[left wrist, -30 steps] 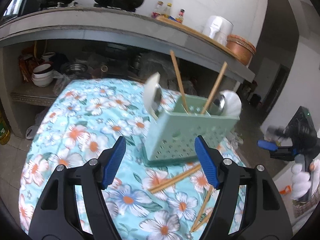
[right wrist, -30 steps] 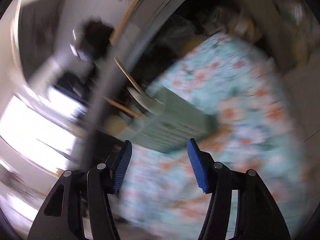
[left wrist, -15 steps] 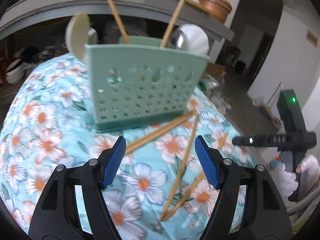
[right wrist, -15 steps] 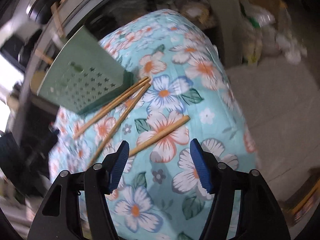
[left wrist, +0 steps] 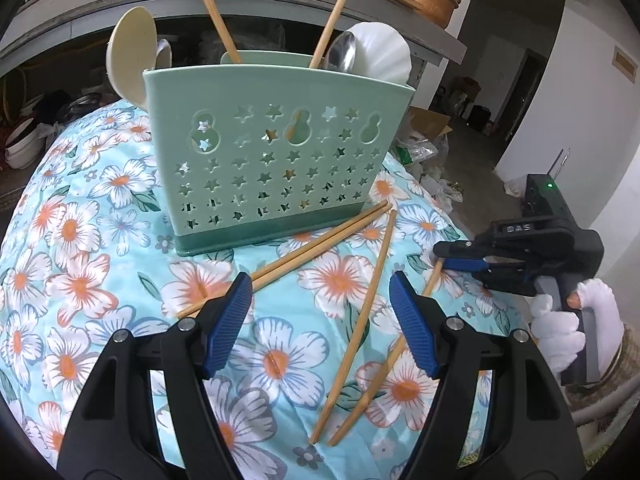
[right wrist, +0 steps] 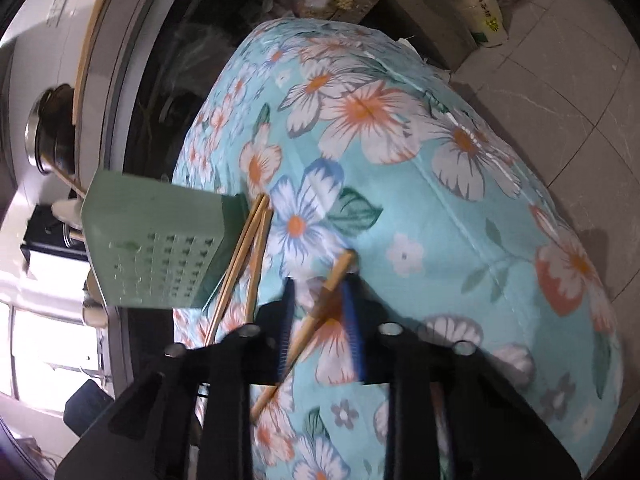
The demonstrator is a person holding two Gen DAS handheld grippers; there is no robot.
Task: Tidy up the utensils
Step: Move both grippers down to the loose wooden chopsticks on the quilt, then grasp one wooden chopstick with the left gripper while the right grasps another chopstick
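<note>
Your floral cloth [left wrist: 80,240] covers the table. On it stands the green utensil caddy [left wrist: 272,152], holding spoons and two upright chopsticks. A chopstick pair [left wrist: 320,244] lies against its base, just ahead of your left gripper [left wrist: 320,320], which is spread and empty. Your right gripper [right wrist: 320,320] is closing with a single chopstick [right wrist: 320,308] between its jaws, beside the caddy's corner.

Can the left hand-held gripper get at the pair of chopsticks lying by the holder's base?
Probably yes. The left hand-held gripper is open with the chopstick pair just ahead on bare cloth; the holder sits behind, and the right hand-held gripper is off to the side.
</note>
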